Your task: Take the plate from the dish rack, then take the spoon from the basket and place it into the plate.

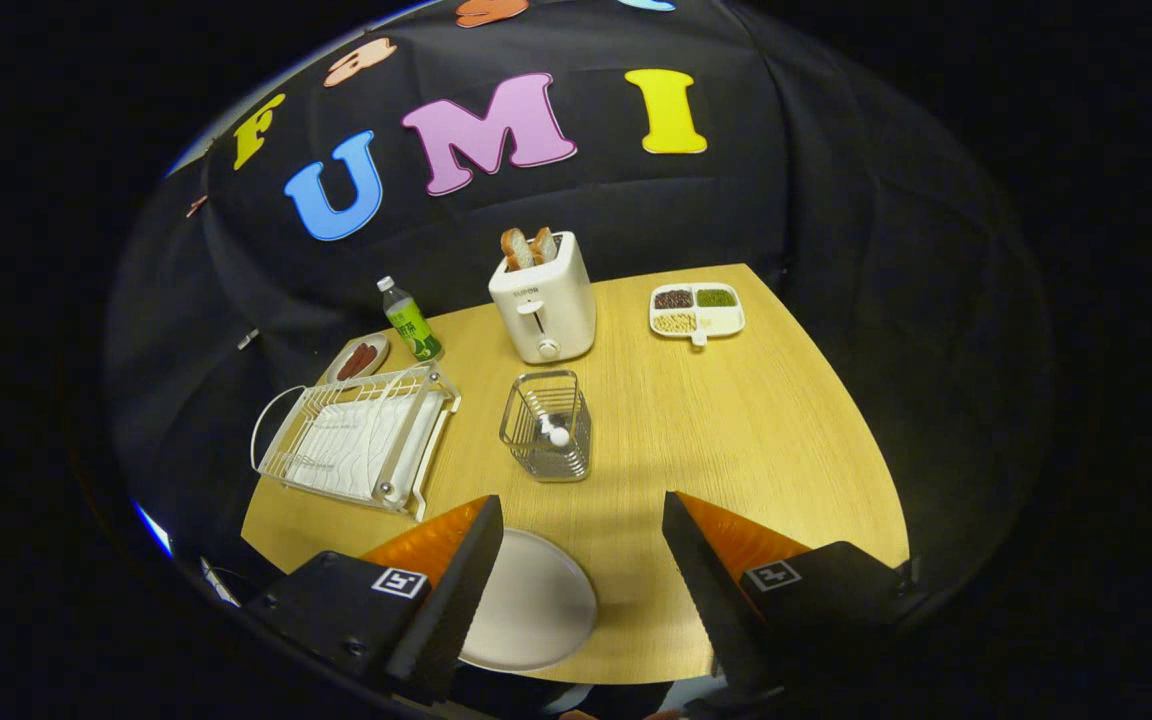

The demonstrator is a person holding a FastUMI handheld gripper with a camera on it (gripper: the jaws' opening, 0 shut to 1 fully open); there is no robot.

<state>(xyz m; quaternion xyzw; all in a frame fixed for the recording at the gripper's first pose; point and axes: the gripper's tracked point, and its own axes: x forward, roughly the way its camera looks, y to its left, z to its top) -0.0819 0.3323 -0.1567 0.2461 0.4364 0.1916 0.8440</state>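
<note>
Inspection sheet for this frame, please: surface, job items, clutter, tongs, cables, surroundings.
Surface: wooden table, bare ahead of the fingers.
Job's things: plate flat on the table between the fingers, out of the dish rack; spoon standing in the wire basket.
Clutter: toaster with bread, green bottle, divided snack tray, small dish behind the rack.
Tongs: tongs open, holding nothing, above the plate.
Cables: nothing seen.
Surroundings: black cloth wall.
</note>
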